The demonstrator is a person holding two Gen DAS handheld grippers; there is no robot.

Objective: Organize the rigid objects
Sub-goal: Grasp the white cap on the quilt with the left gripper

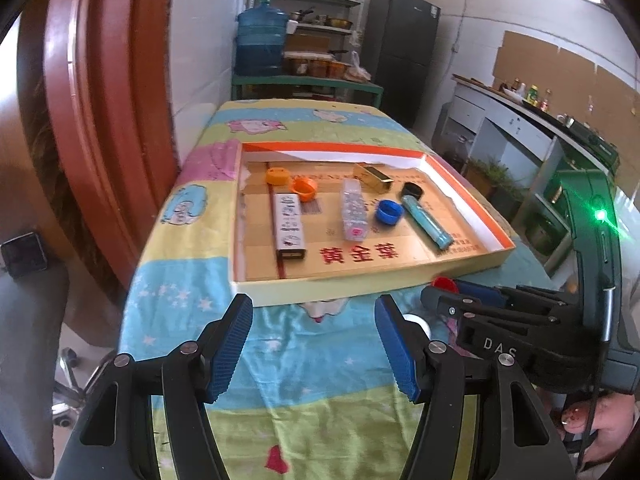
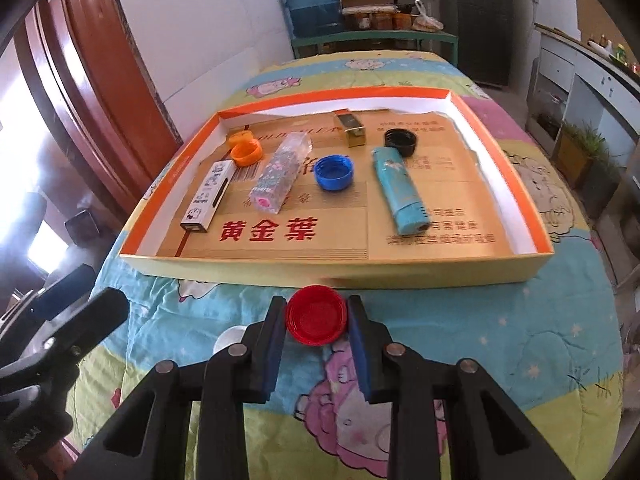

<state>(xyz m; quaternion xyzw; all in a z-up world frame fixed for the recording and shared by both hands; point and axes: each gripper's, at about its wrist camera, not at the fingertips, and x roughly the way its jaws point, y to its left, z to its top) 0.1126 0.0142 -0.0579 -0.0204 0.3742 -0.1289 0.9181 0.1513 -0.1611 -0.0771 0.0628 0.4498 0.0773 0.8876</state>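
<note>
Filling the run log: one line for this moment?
right gripper: shut on red cap | left gripper: open, empty | tray: ahead

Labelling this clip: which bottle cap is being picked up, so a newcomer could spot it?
Find the shallow orange-rimmed cardboard tray on the cartoon-print quilt. Just outside its near wall, between the right gripper pads, sits a round red plastic cap. It is the only red cap, and not in the tray.

Large red characters "黄金葉" are printed on the cardboard floor of the tray [image 2: 520, 264], near its front wall. The right gripper [image 1: 440, 300] bears the white letters "DAS" on its black body. Smaller print in the tray is too blurred to read.
</note>
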